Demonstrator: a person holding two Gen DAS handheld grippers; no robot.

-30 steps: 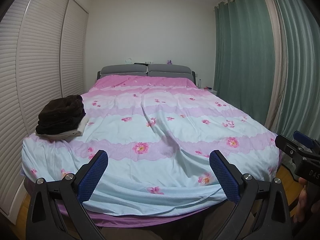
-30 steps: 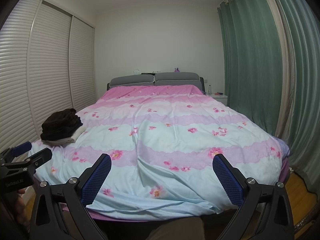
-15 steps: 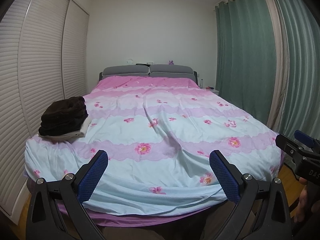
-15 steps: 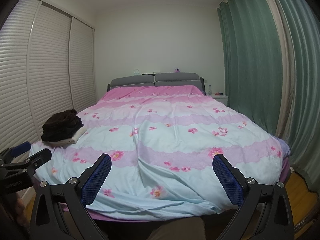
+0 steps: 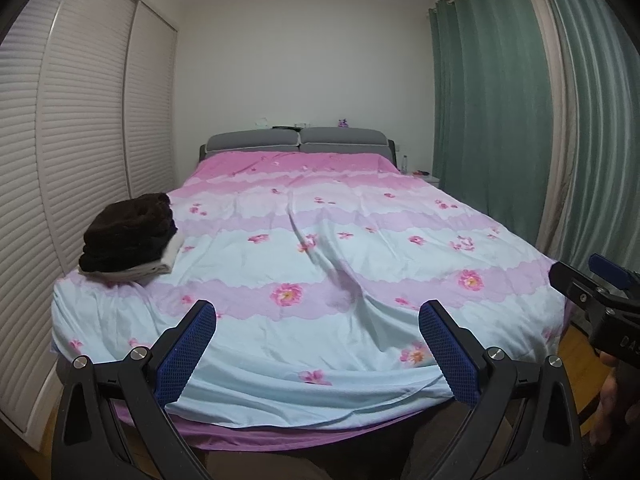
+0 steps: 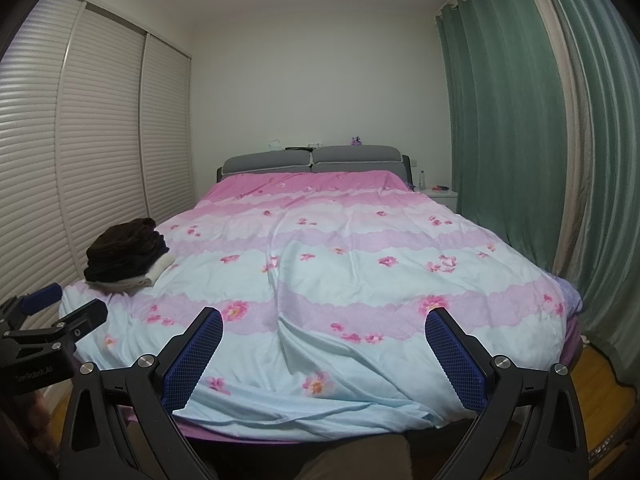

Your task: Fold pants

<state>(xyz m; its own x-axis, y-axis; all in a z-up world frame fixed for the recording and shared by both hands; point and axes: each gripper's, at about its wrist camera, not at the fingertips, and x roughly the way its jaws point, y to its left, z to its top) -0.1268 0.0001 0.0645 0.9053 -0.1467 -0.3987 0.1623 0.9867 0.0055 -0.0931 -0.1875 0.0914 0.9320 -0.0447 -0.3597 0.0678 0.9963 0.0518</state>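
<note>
A stack of folded clothes, dark brown fuzzy pants (image 5: 128, 232) on top of a cream garment (image 5: 160, 266), lies on the near left corner of the bed; it also shows in the right wrist view (image 6: 126, 254). My left gripper (image 5: 318, 320) is open and empty, held at the foot of the bed. My right gripper (image 6: 324, 326) is open and empty beside it. The right gripper shows at the right edge of the left wrist view (image 5: 592, 292); the left gripper shows at the left edge of the right wrist view (image 6: 60, 320).
The bed has a pink and pale blue floral duvet (image 5: 320, 260) and a grey headboard (image 5: 296, 142). White louvred wardrobe doors (image 5: 80, 140) run along the left. Green curtains (image 5: 520, 120) hang on the right, with a small nightstand (image 6: 440, 196) by the headboard.
Both grippers have pulled back slightly from the bed and tilted a little upward; the bed looks a bit farther. Both stay open and empty.
</note>
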